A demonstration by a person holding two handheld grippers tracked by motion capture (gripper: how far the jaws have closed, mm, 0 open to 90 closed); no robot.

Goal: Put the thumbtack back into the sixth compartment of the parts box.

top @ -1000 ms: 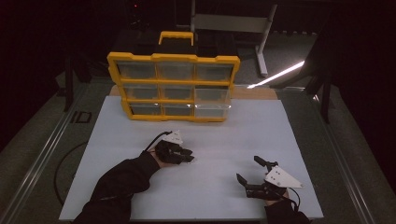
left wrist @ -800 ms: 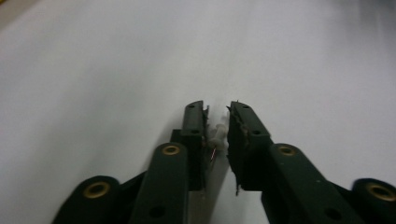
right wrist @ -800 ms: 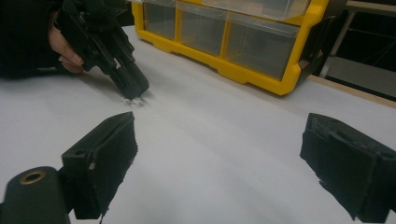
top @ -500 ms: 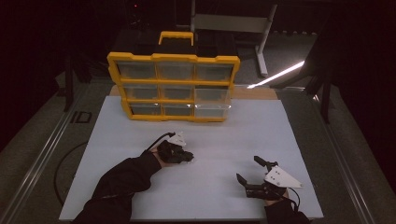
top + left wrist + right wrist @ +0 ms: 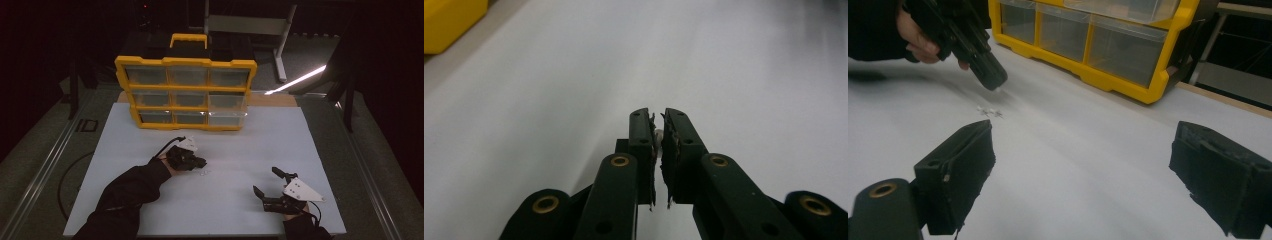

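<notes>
- Now my left tongs (image 5: 200, 162) sit low over the white surface (image 5: 235, 145), jaws clenched on a tiny white piece (image 5: 658, 135) at their tips.
- More small pieces (image 5: 204, 174) lie loose on the surface just beside those tips.
- My right tongs (image 5: 269, 182) rest near the front edge, well apart, jaws released wide.
- Behind stands the yellow organizer (image 5: 186, 92), its clear drawers facing me.

Left gripper (image 5: 658, 125) jaws nearly closed (pinching something tiny); right gripper (image 5: 272, 182) jaws spread wide.
</notes>
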